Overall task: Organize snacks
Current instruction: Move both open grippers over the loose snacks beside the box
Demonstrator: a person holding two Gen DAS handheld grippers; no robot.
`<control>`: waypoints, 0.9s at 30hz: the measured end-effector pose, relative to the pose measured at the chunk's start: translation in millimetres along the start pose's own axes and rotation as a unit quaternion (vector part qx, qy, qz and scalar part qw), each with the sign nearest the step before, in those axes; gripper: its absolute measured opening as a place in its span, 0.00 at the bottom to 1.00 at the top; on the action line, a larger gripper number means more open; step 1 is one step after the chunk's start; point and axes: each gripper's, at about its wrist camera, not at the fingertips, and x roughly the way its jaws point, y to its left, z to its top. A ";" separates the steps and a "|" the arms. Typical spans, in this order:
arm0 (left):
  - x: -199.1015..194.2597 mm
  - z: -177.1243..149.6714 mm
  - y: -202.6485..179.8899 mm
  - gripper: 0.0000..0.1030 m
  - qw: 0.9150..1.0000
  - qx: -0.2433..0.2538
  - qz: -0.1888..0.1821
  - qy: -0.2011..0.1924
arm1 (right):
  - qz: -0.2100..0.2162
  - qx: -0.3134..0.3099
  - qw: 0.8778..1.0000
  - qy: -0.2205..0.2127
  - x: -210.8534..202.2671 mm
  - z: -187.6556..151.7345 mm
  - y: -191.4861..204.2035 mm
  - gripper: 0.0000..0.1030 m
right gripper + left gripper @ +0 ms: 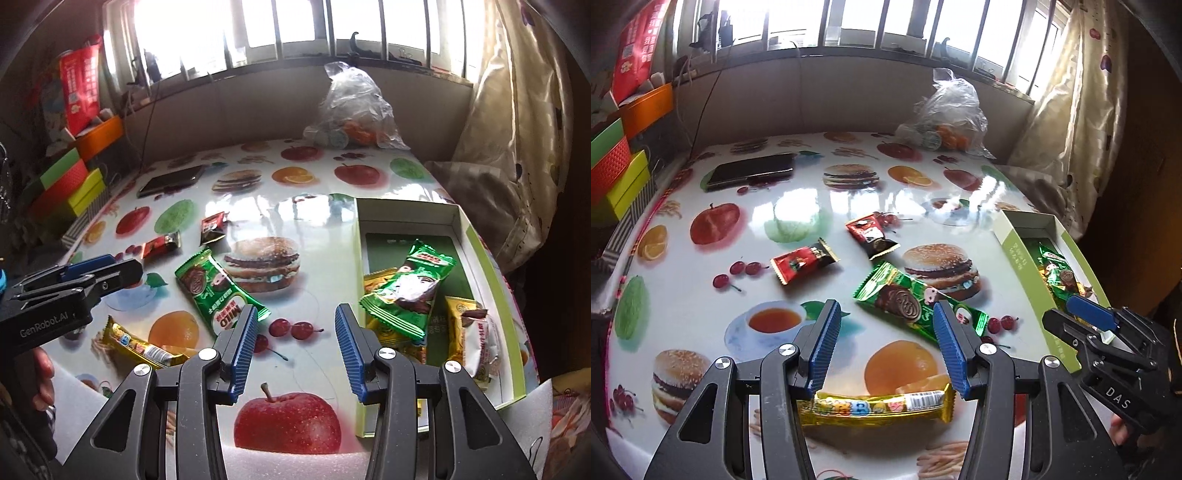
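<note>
My left gripper (885, 306) is open and empty above the fruit-print table (701, 317). A green Milo bar (912, 302) lies just ahead of its right finger. A yellow bar (879, 404) lies on the table below the fingers. Two red packets (803, 260) (871, 236) lie farther out. My right gripper (295, 310) is open and empty over the table, left of the green-rimmed box (406, 210). The box holds a green Milo bar (410, 291) and several yellow and white packets. The loose Milo bar (214, 291) and yellow bar (144, 345) lie to its left.
A dark phone (753, 171) lies at the table's far left. A clear plastic bag (945, 118) stands at the back. Coloured boxes (613, 173) are stacked off the left edge, and a curtain (517, 129) hangs at the right.
</note>
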 end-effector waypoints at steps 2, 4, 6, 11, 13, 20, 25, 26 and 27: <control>0.0 -0.7 10.9 0.51 1.000 -0.010 0.008 0.001 | 0.008 -0.009 1.000 0.008 7.3 1.7 6.8 0.42; -0.5 -1.6 22.2 0.51 1.000 -0.020 0.013 0.000 | 0.015 -0.015 1.000 0.016 14.8 2.3 12.0 0.42; -1.1 -2.8 31.1 0.51 0.999 -0.027 0.017 0.000 | 0.023 -0.021 0.999 0.024 22.7 2.8 18.0 0.42; 0.4 -7.4 49.4 0.51 0.999 -0.042 0.025 0.003 | 0.044 -0.035 0.998 0.040 43.7 6.4 31.1 0.52; 2.2 -9.0 54.1 0.51 0.999 -0.046 0.024 0.007 | 0.051 -0.039 0.997 0.049 53.8 7.5 35.9 0.52; 8.7 -11.4 70.2 0.51 0.998 -0.056 0.027 0.015 | 0.065 -0.080 0.992 0.066 82.8 9.0 55.4 0.54; 14.3 -12.3 78.6 0.51 0.997 -0.063 0.026 0.020 | 0.063 -0.096 0.991 0.074 96.3 11.2 61.9 0.57; 15.5 -11.9 80.0 0.51 0.997 -0.064 0.025 0.021 | 0.061 -0.101 0.990 0.075 98.2 12.1 62.9 0.58; 16.9 -11.5 81.0 0.51 0.997 -0.065 0.025 0.022 | 0.058 -0.105 0.990 0.076 100.1 13.4 63.5 0.58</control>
